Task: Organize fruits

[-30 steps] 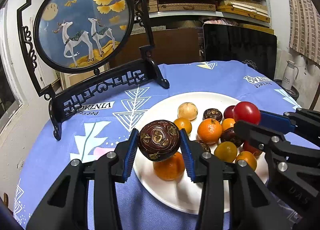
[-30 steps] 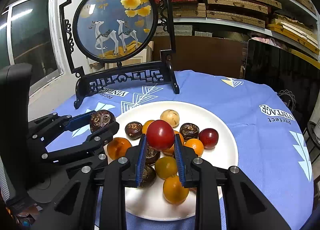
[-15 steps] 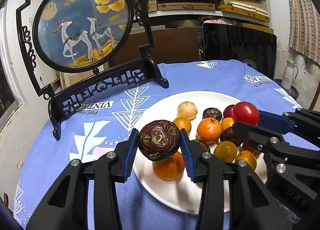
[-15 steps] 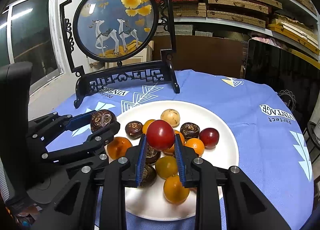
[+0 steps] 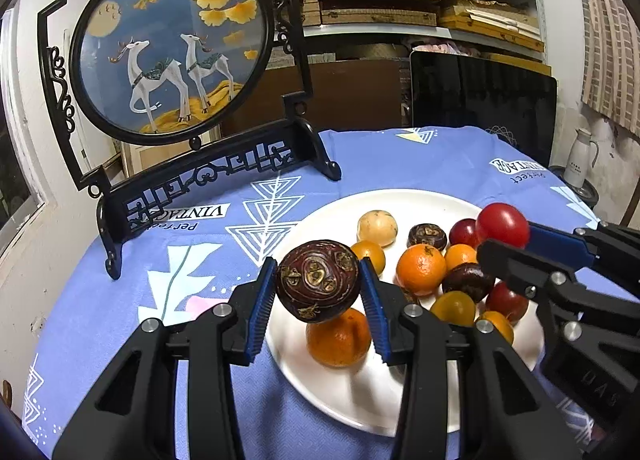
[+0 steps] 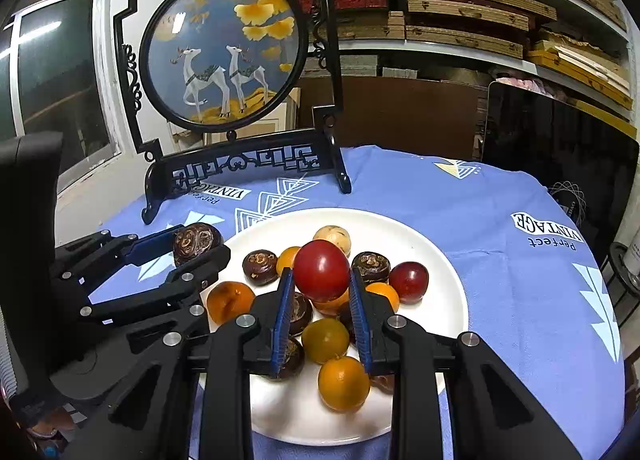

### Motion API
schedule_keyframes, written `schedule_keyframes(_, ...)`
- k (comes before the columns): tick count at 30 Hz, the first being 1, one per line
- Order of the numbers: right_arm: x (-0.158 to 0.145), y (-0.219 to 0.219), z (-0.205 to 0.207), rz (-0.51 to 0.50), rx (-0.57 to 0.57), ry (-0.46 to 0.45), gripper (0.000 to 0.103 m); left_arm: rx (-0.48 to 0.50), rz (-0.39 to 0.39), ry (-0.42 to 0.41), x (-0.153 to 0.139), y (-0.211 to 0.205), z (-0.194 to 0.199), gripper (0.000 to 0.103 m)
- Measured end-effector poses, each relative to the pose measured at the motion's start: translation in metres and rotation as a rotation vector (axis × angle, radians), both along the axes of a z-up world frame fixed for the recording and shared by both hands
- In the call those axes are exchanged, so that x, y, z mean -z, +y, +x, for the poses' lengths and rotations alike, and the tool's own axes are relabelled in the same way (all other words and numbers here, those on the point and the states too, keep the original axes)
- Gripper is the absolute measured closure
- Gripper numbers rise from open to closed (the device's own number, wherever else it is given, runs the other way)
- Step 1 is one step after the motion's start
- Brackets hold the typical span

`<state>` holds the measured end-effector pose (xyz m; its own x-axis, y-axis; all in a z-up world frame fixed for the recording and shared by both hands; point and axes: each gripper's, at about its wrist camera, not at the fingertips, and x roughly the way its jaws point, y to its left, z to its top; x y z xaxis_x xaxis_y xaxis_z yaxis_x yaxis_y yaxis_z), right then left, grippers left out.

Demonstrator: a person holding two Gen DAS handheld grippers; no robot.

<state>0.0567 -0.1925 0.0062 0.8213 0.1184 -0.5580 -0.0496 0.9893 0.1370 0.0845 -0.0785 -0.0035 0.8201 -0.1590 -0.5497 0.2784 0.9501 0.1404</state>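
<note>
Between the blue-padded fingers of the left gripper sits a round, dark brown, scale-marked fruit, pinched on both sides and held clear above the near-left rim of the round white plate. The right gripper has its fingers narrowed onto a smooth, glossy red fruit, held above the middle of the same plate.

Below and around them lies the heap: orange citrus fruits, more dark brown ones, yellow-green ones, a pale tan one and a dark red one, some touching. The plate rests on a table covered by a blue printed cloth, with a black-framed round deer screen at the far side.

The risks look plain. Both fruits are round and gripped only at two narrow strips, so a jolt or slack squeeze could let one roll out and scatter the pile or run off the table. The two grippers are also near each other, so crossing paths could knock a fruit free. No sorting container is visible, so the destination is unclear.
</note>
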Motion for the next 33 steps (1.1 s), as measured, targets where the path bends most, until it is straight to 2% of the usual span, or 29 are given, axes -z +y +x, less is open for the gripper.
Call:
schedule_keyframes(11, 0.003, -0.002, 0.002, 0.001, 0.01, 0.001, 0.074, -0.004, 0.01, 0.011, 0.005, -0.002, 0.005, 0.062)
schedule_keyframes(17, 0.008, -0.007, 0.004, -0.022, 0.057, -0.013, 0.074, -0.031, 0.063, 0.006, 0.011, -0.006, 0.007, 0.062)
schedule_keyframes(18, 0.011, -0.008, 0.005, -0.017, 0.063, -0.006, 0.065, -0.032, 0.067, 0.008, 0.013, -0.007, 0.007, 0.061)
schedule_keyframes(20, 0.011, -0.012, 0.005, -0.009, 0.086, -0.013, 0.05, -0.042, 0.073, 0.0, 0.013, -0.006, 0.007, 0.05)
schedule_keyframes(21, 0.01, -0.014, 0.003, -0.003, 0.087, -0.022, 0.049, -0.054, 0.079, -0.02, 0.011, -0.005, 0.005, 0.039)
schedule_keyframes(22, 0.007, -0.017, 0.001, 0.008, 0.084, -0.033, 0.049, -0.059, 0.08, -0.032, 0.01, -0.004, 0.004, 0.033)
schedule_keyframes(26, -0.004, -0.023, -0.01, 0.051, 0.092, -0.087, 0.035, -0.071, 0.058, -0.048, 0.001, 0.004, 0.001, 0.021)
schedule_keyframes(28, -0.012, -0.023, -0.016, 0.07, 0.078, -0.1, 0.034, -0.077, 0.044, -0.06, -0.006, 0.007, -0.003, 0.012)
schedule_keyframes(31, -0.021, -0.019, -0.032, 0.079, 0.088, -0.139, 0.026, -0.07, 0.042, -0.103, -0.019, 0.011, -0.018, 0.006)
schedule_keyframes(33, -0.023, -0.017, -0.049, 0.076, 0.073, -0.166, 0.021, -0.061, 0.039, -0.148, -0.027, 0.014, -0.034, 0.006)
